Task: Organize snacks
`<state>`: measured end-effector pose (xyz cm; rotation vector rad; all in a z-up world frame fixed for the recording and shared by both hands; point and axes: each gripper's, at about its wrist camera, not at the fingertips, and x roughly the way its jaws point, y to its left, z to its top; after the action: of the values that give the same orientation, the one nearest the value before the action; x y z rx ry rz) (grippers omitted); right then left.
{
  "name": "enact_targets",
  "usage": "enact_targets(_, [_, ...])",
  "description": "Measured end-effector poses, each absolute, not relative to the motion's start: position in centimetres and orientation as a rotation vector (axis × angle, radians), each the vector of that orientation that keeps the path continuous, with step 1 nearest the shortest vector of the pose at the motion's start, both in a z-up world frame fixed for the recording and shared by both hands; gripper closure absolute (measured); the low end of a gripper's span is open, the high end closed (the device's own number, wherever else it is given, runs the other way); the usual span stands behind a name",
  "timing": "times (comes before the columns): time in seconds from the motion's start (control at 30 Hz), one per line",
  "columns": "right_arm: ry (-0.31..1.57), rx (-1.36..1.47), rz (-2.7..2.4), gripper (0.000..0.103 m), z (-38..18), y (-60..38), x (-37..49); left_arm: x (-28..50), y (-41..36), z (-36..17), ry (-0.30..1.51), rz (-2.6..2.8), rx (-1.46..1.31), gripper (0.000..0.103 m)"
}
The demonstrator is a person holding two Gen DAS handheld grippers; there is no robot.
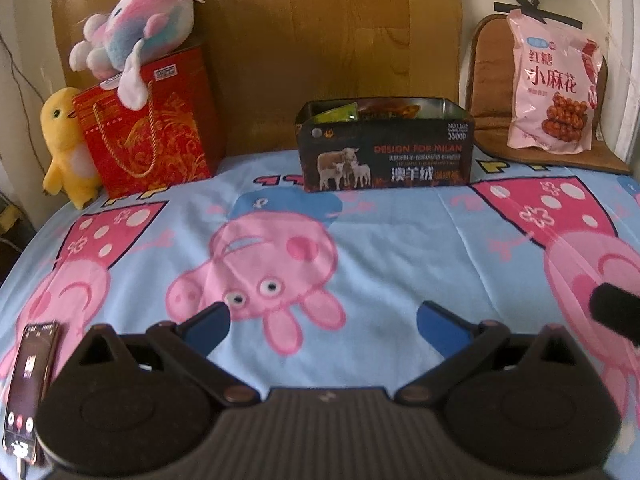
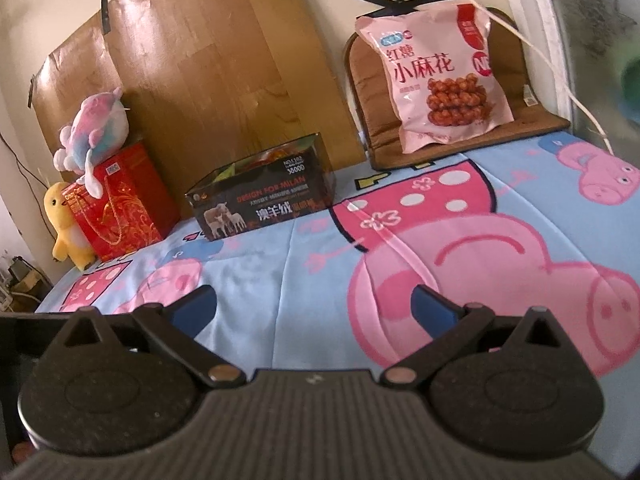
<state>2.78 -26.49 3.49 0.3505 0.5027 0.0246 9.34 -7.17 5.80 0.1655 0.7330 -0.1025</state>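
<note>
A dark open box (image 1: 386, 152) printed "DESIGN FOR MILAN" stands at the back of the bed with green and orange snack packets (image 1: 340, 112) inside; it also shows in the right wrist view (image 2: 260, 192). A big pink snack bag (image 1: 554, 84) leans on a brown cushion at the back right, and it shows in the right wrist view (image 2: 440, 76) too. My left gripper (image 1: 324, 320) is open and empty, low over the sheet, well short of the box. My right gripper (image 2: 314, 304) is open and empty, also over the sheet.
A red gift bag (image 1: 148, 128) stands at the back left with a plush toy (image 1: 136, 28) on top and a yellow plush duck (image 1: 66, 144) beside it. A phone (image 1: 28, 384) lies at the near left. A white cable (image 2: 560, 76) hangs at the right.
</note>
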Motion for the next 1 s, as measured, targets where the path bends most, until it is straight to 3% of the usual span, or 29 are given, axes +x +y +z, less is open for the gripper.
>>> enact_targets(1.0, [0.538, 0.33, -0.002, 0.0, 2.5, -27.0, 9.4, 16.3, -7.3, 4.6, 0.764, -0.064, 0.14, 0.0])
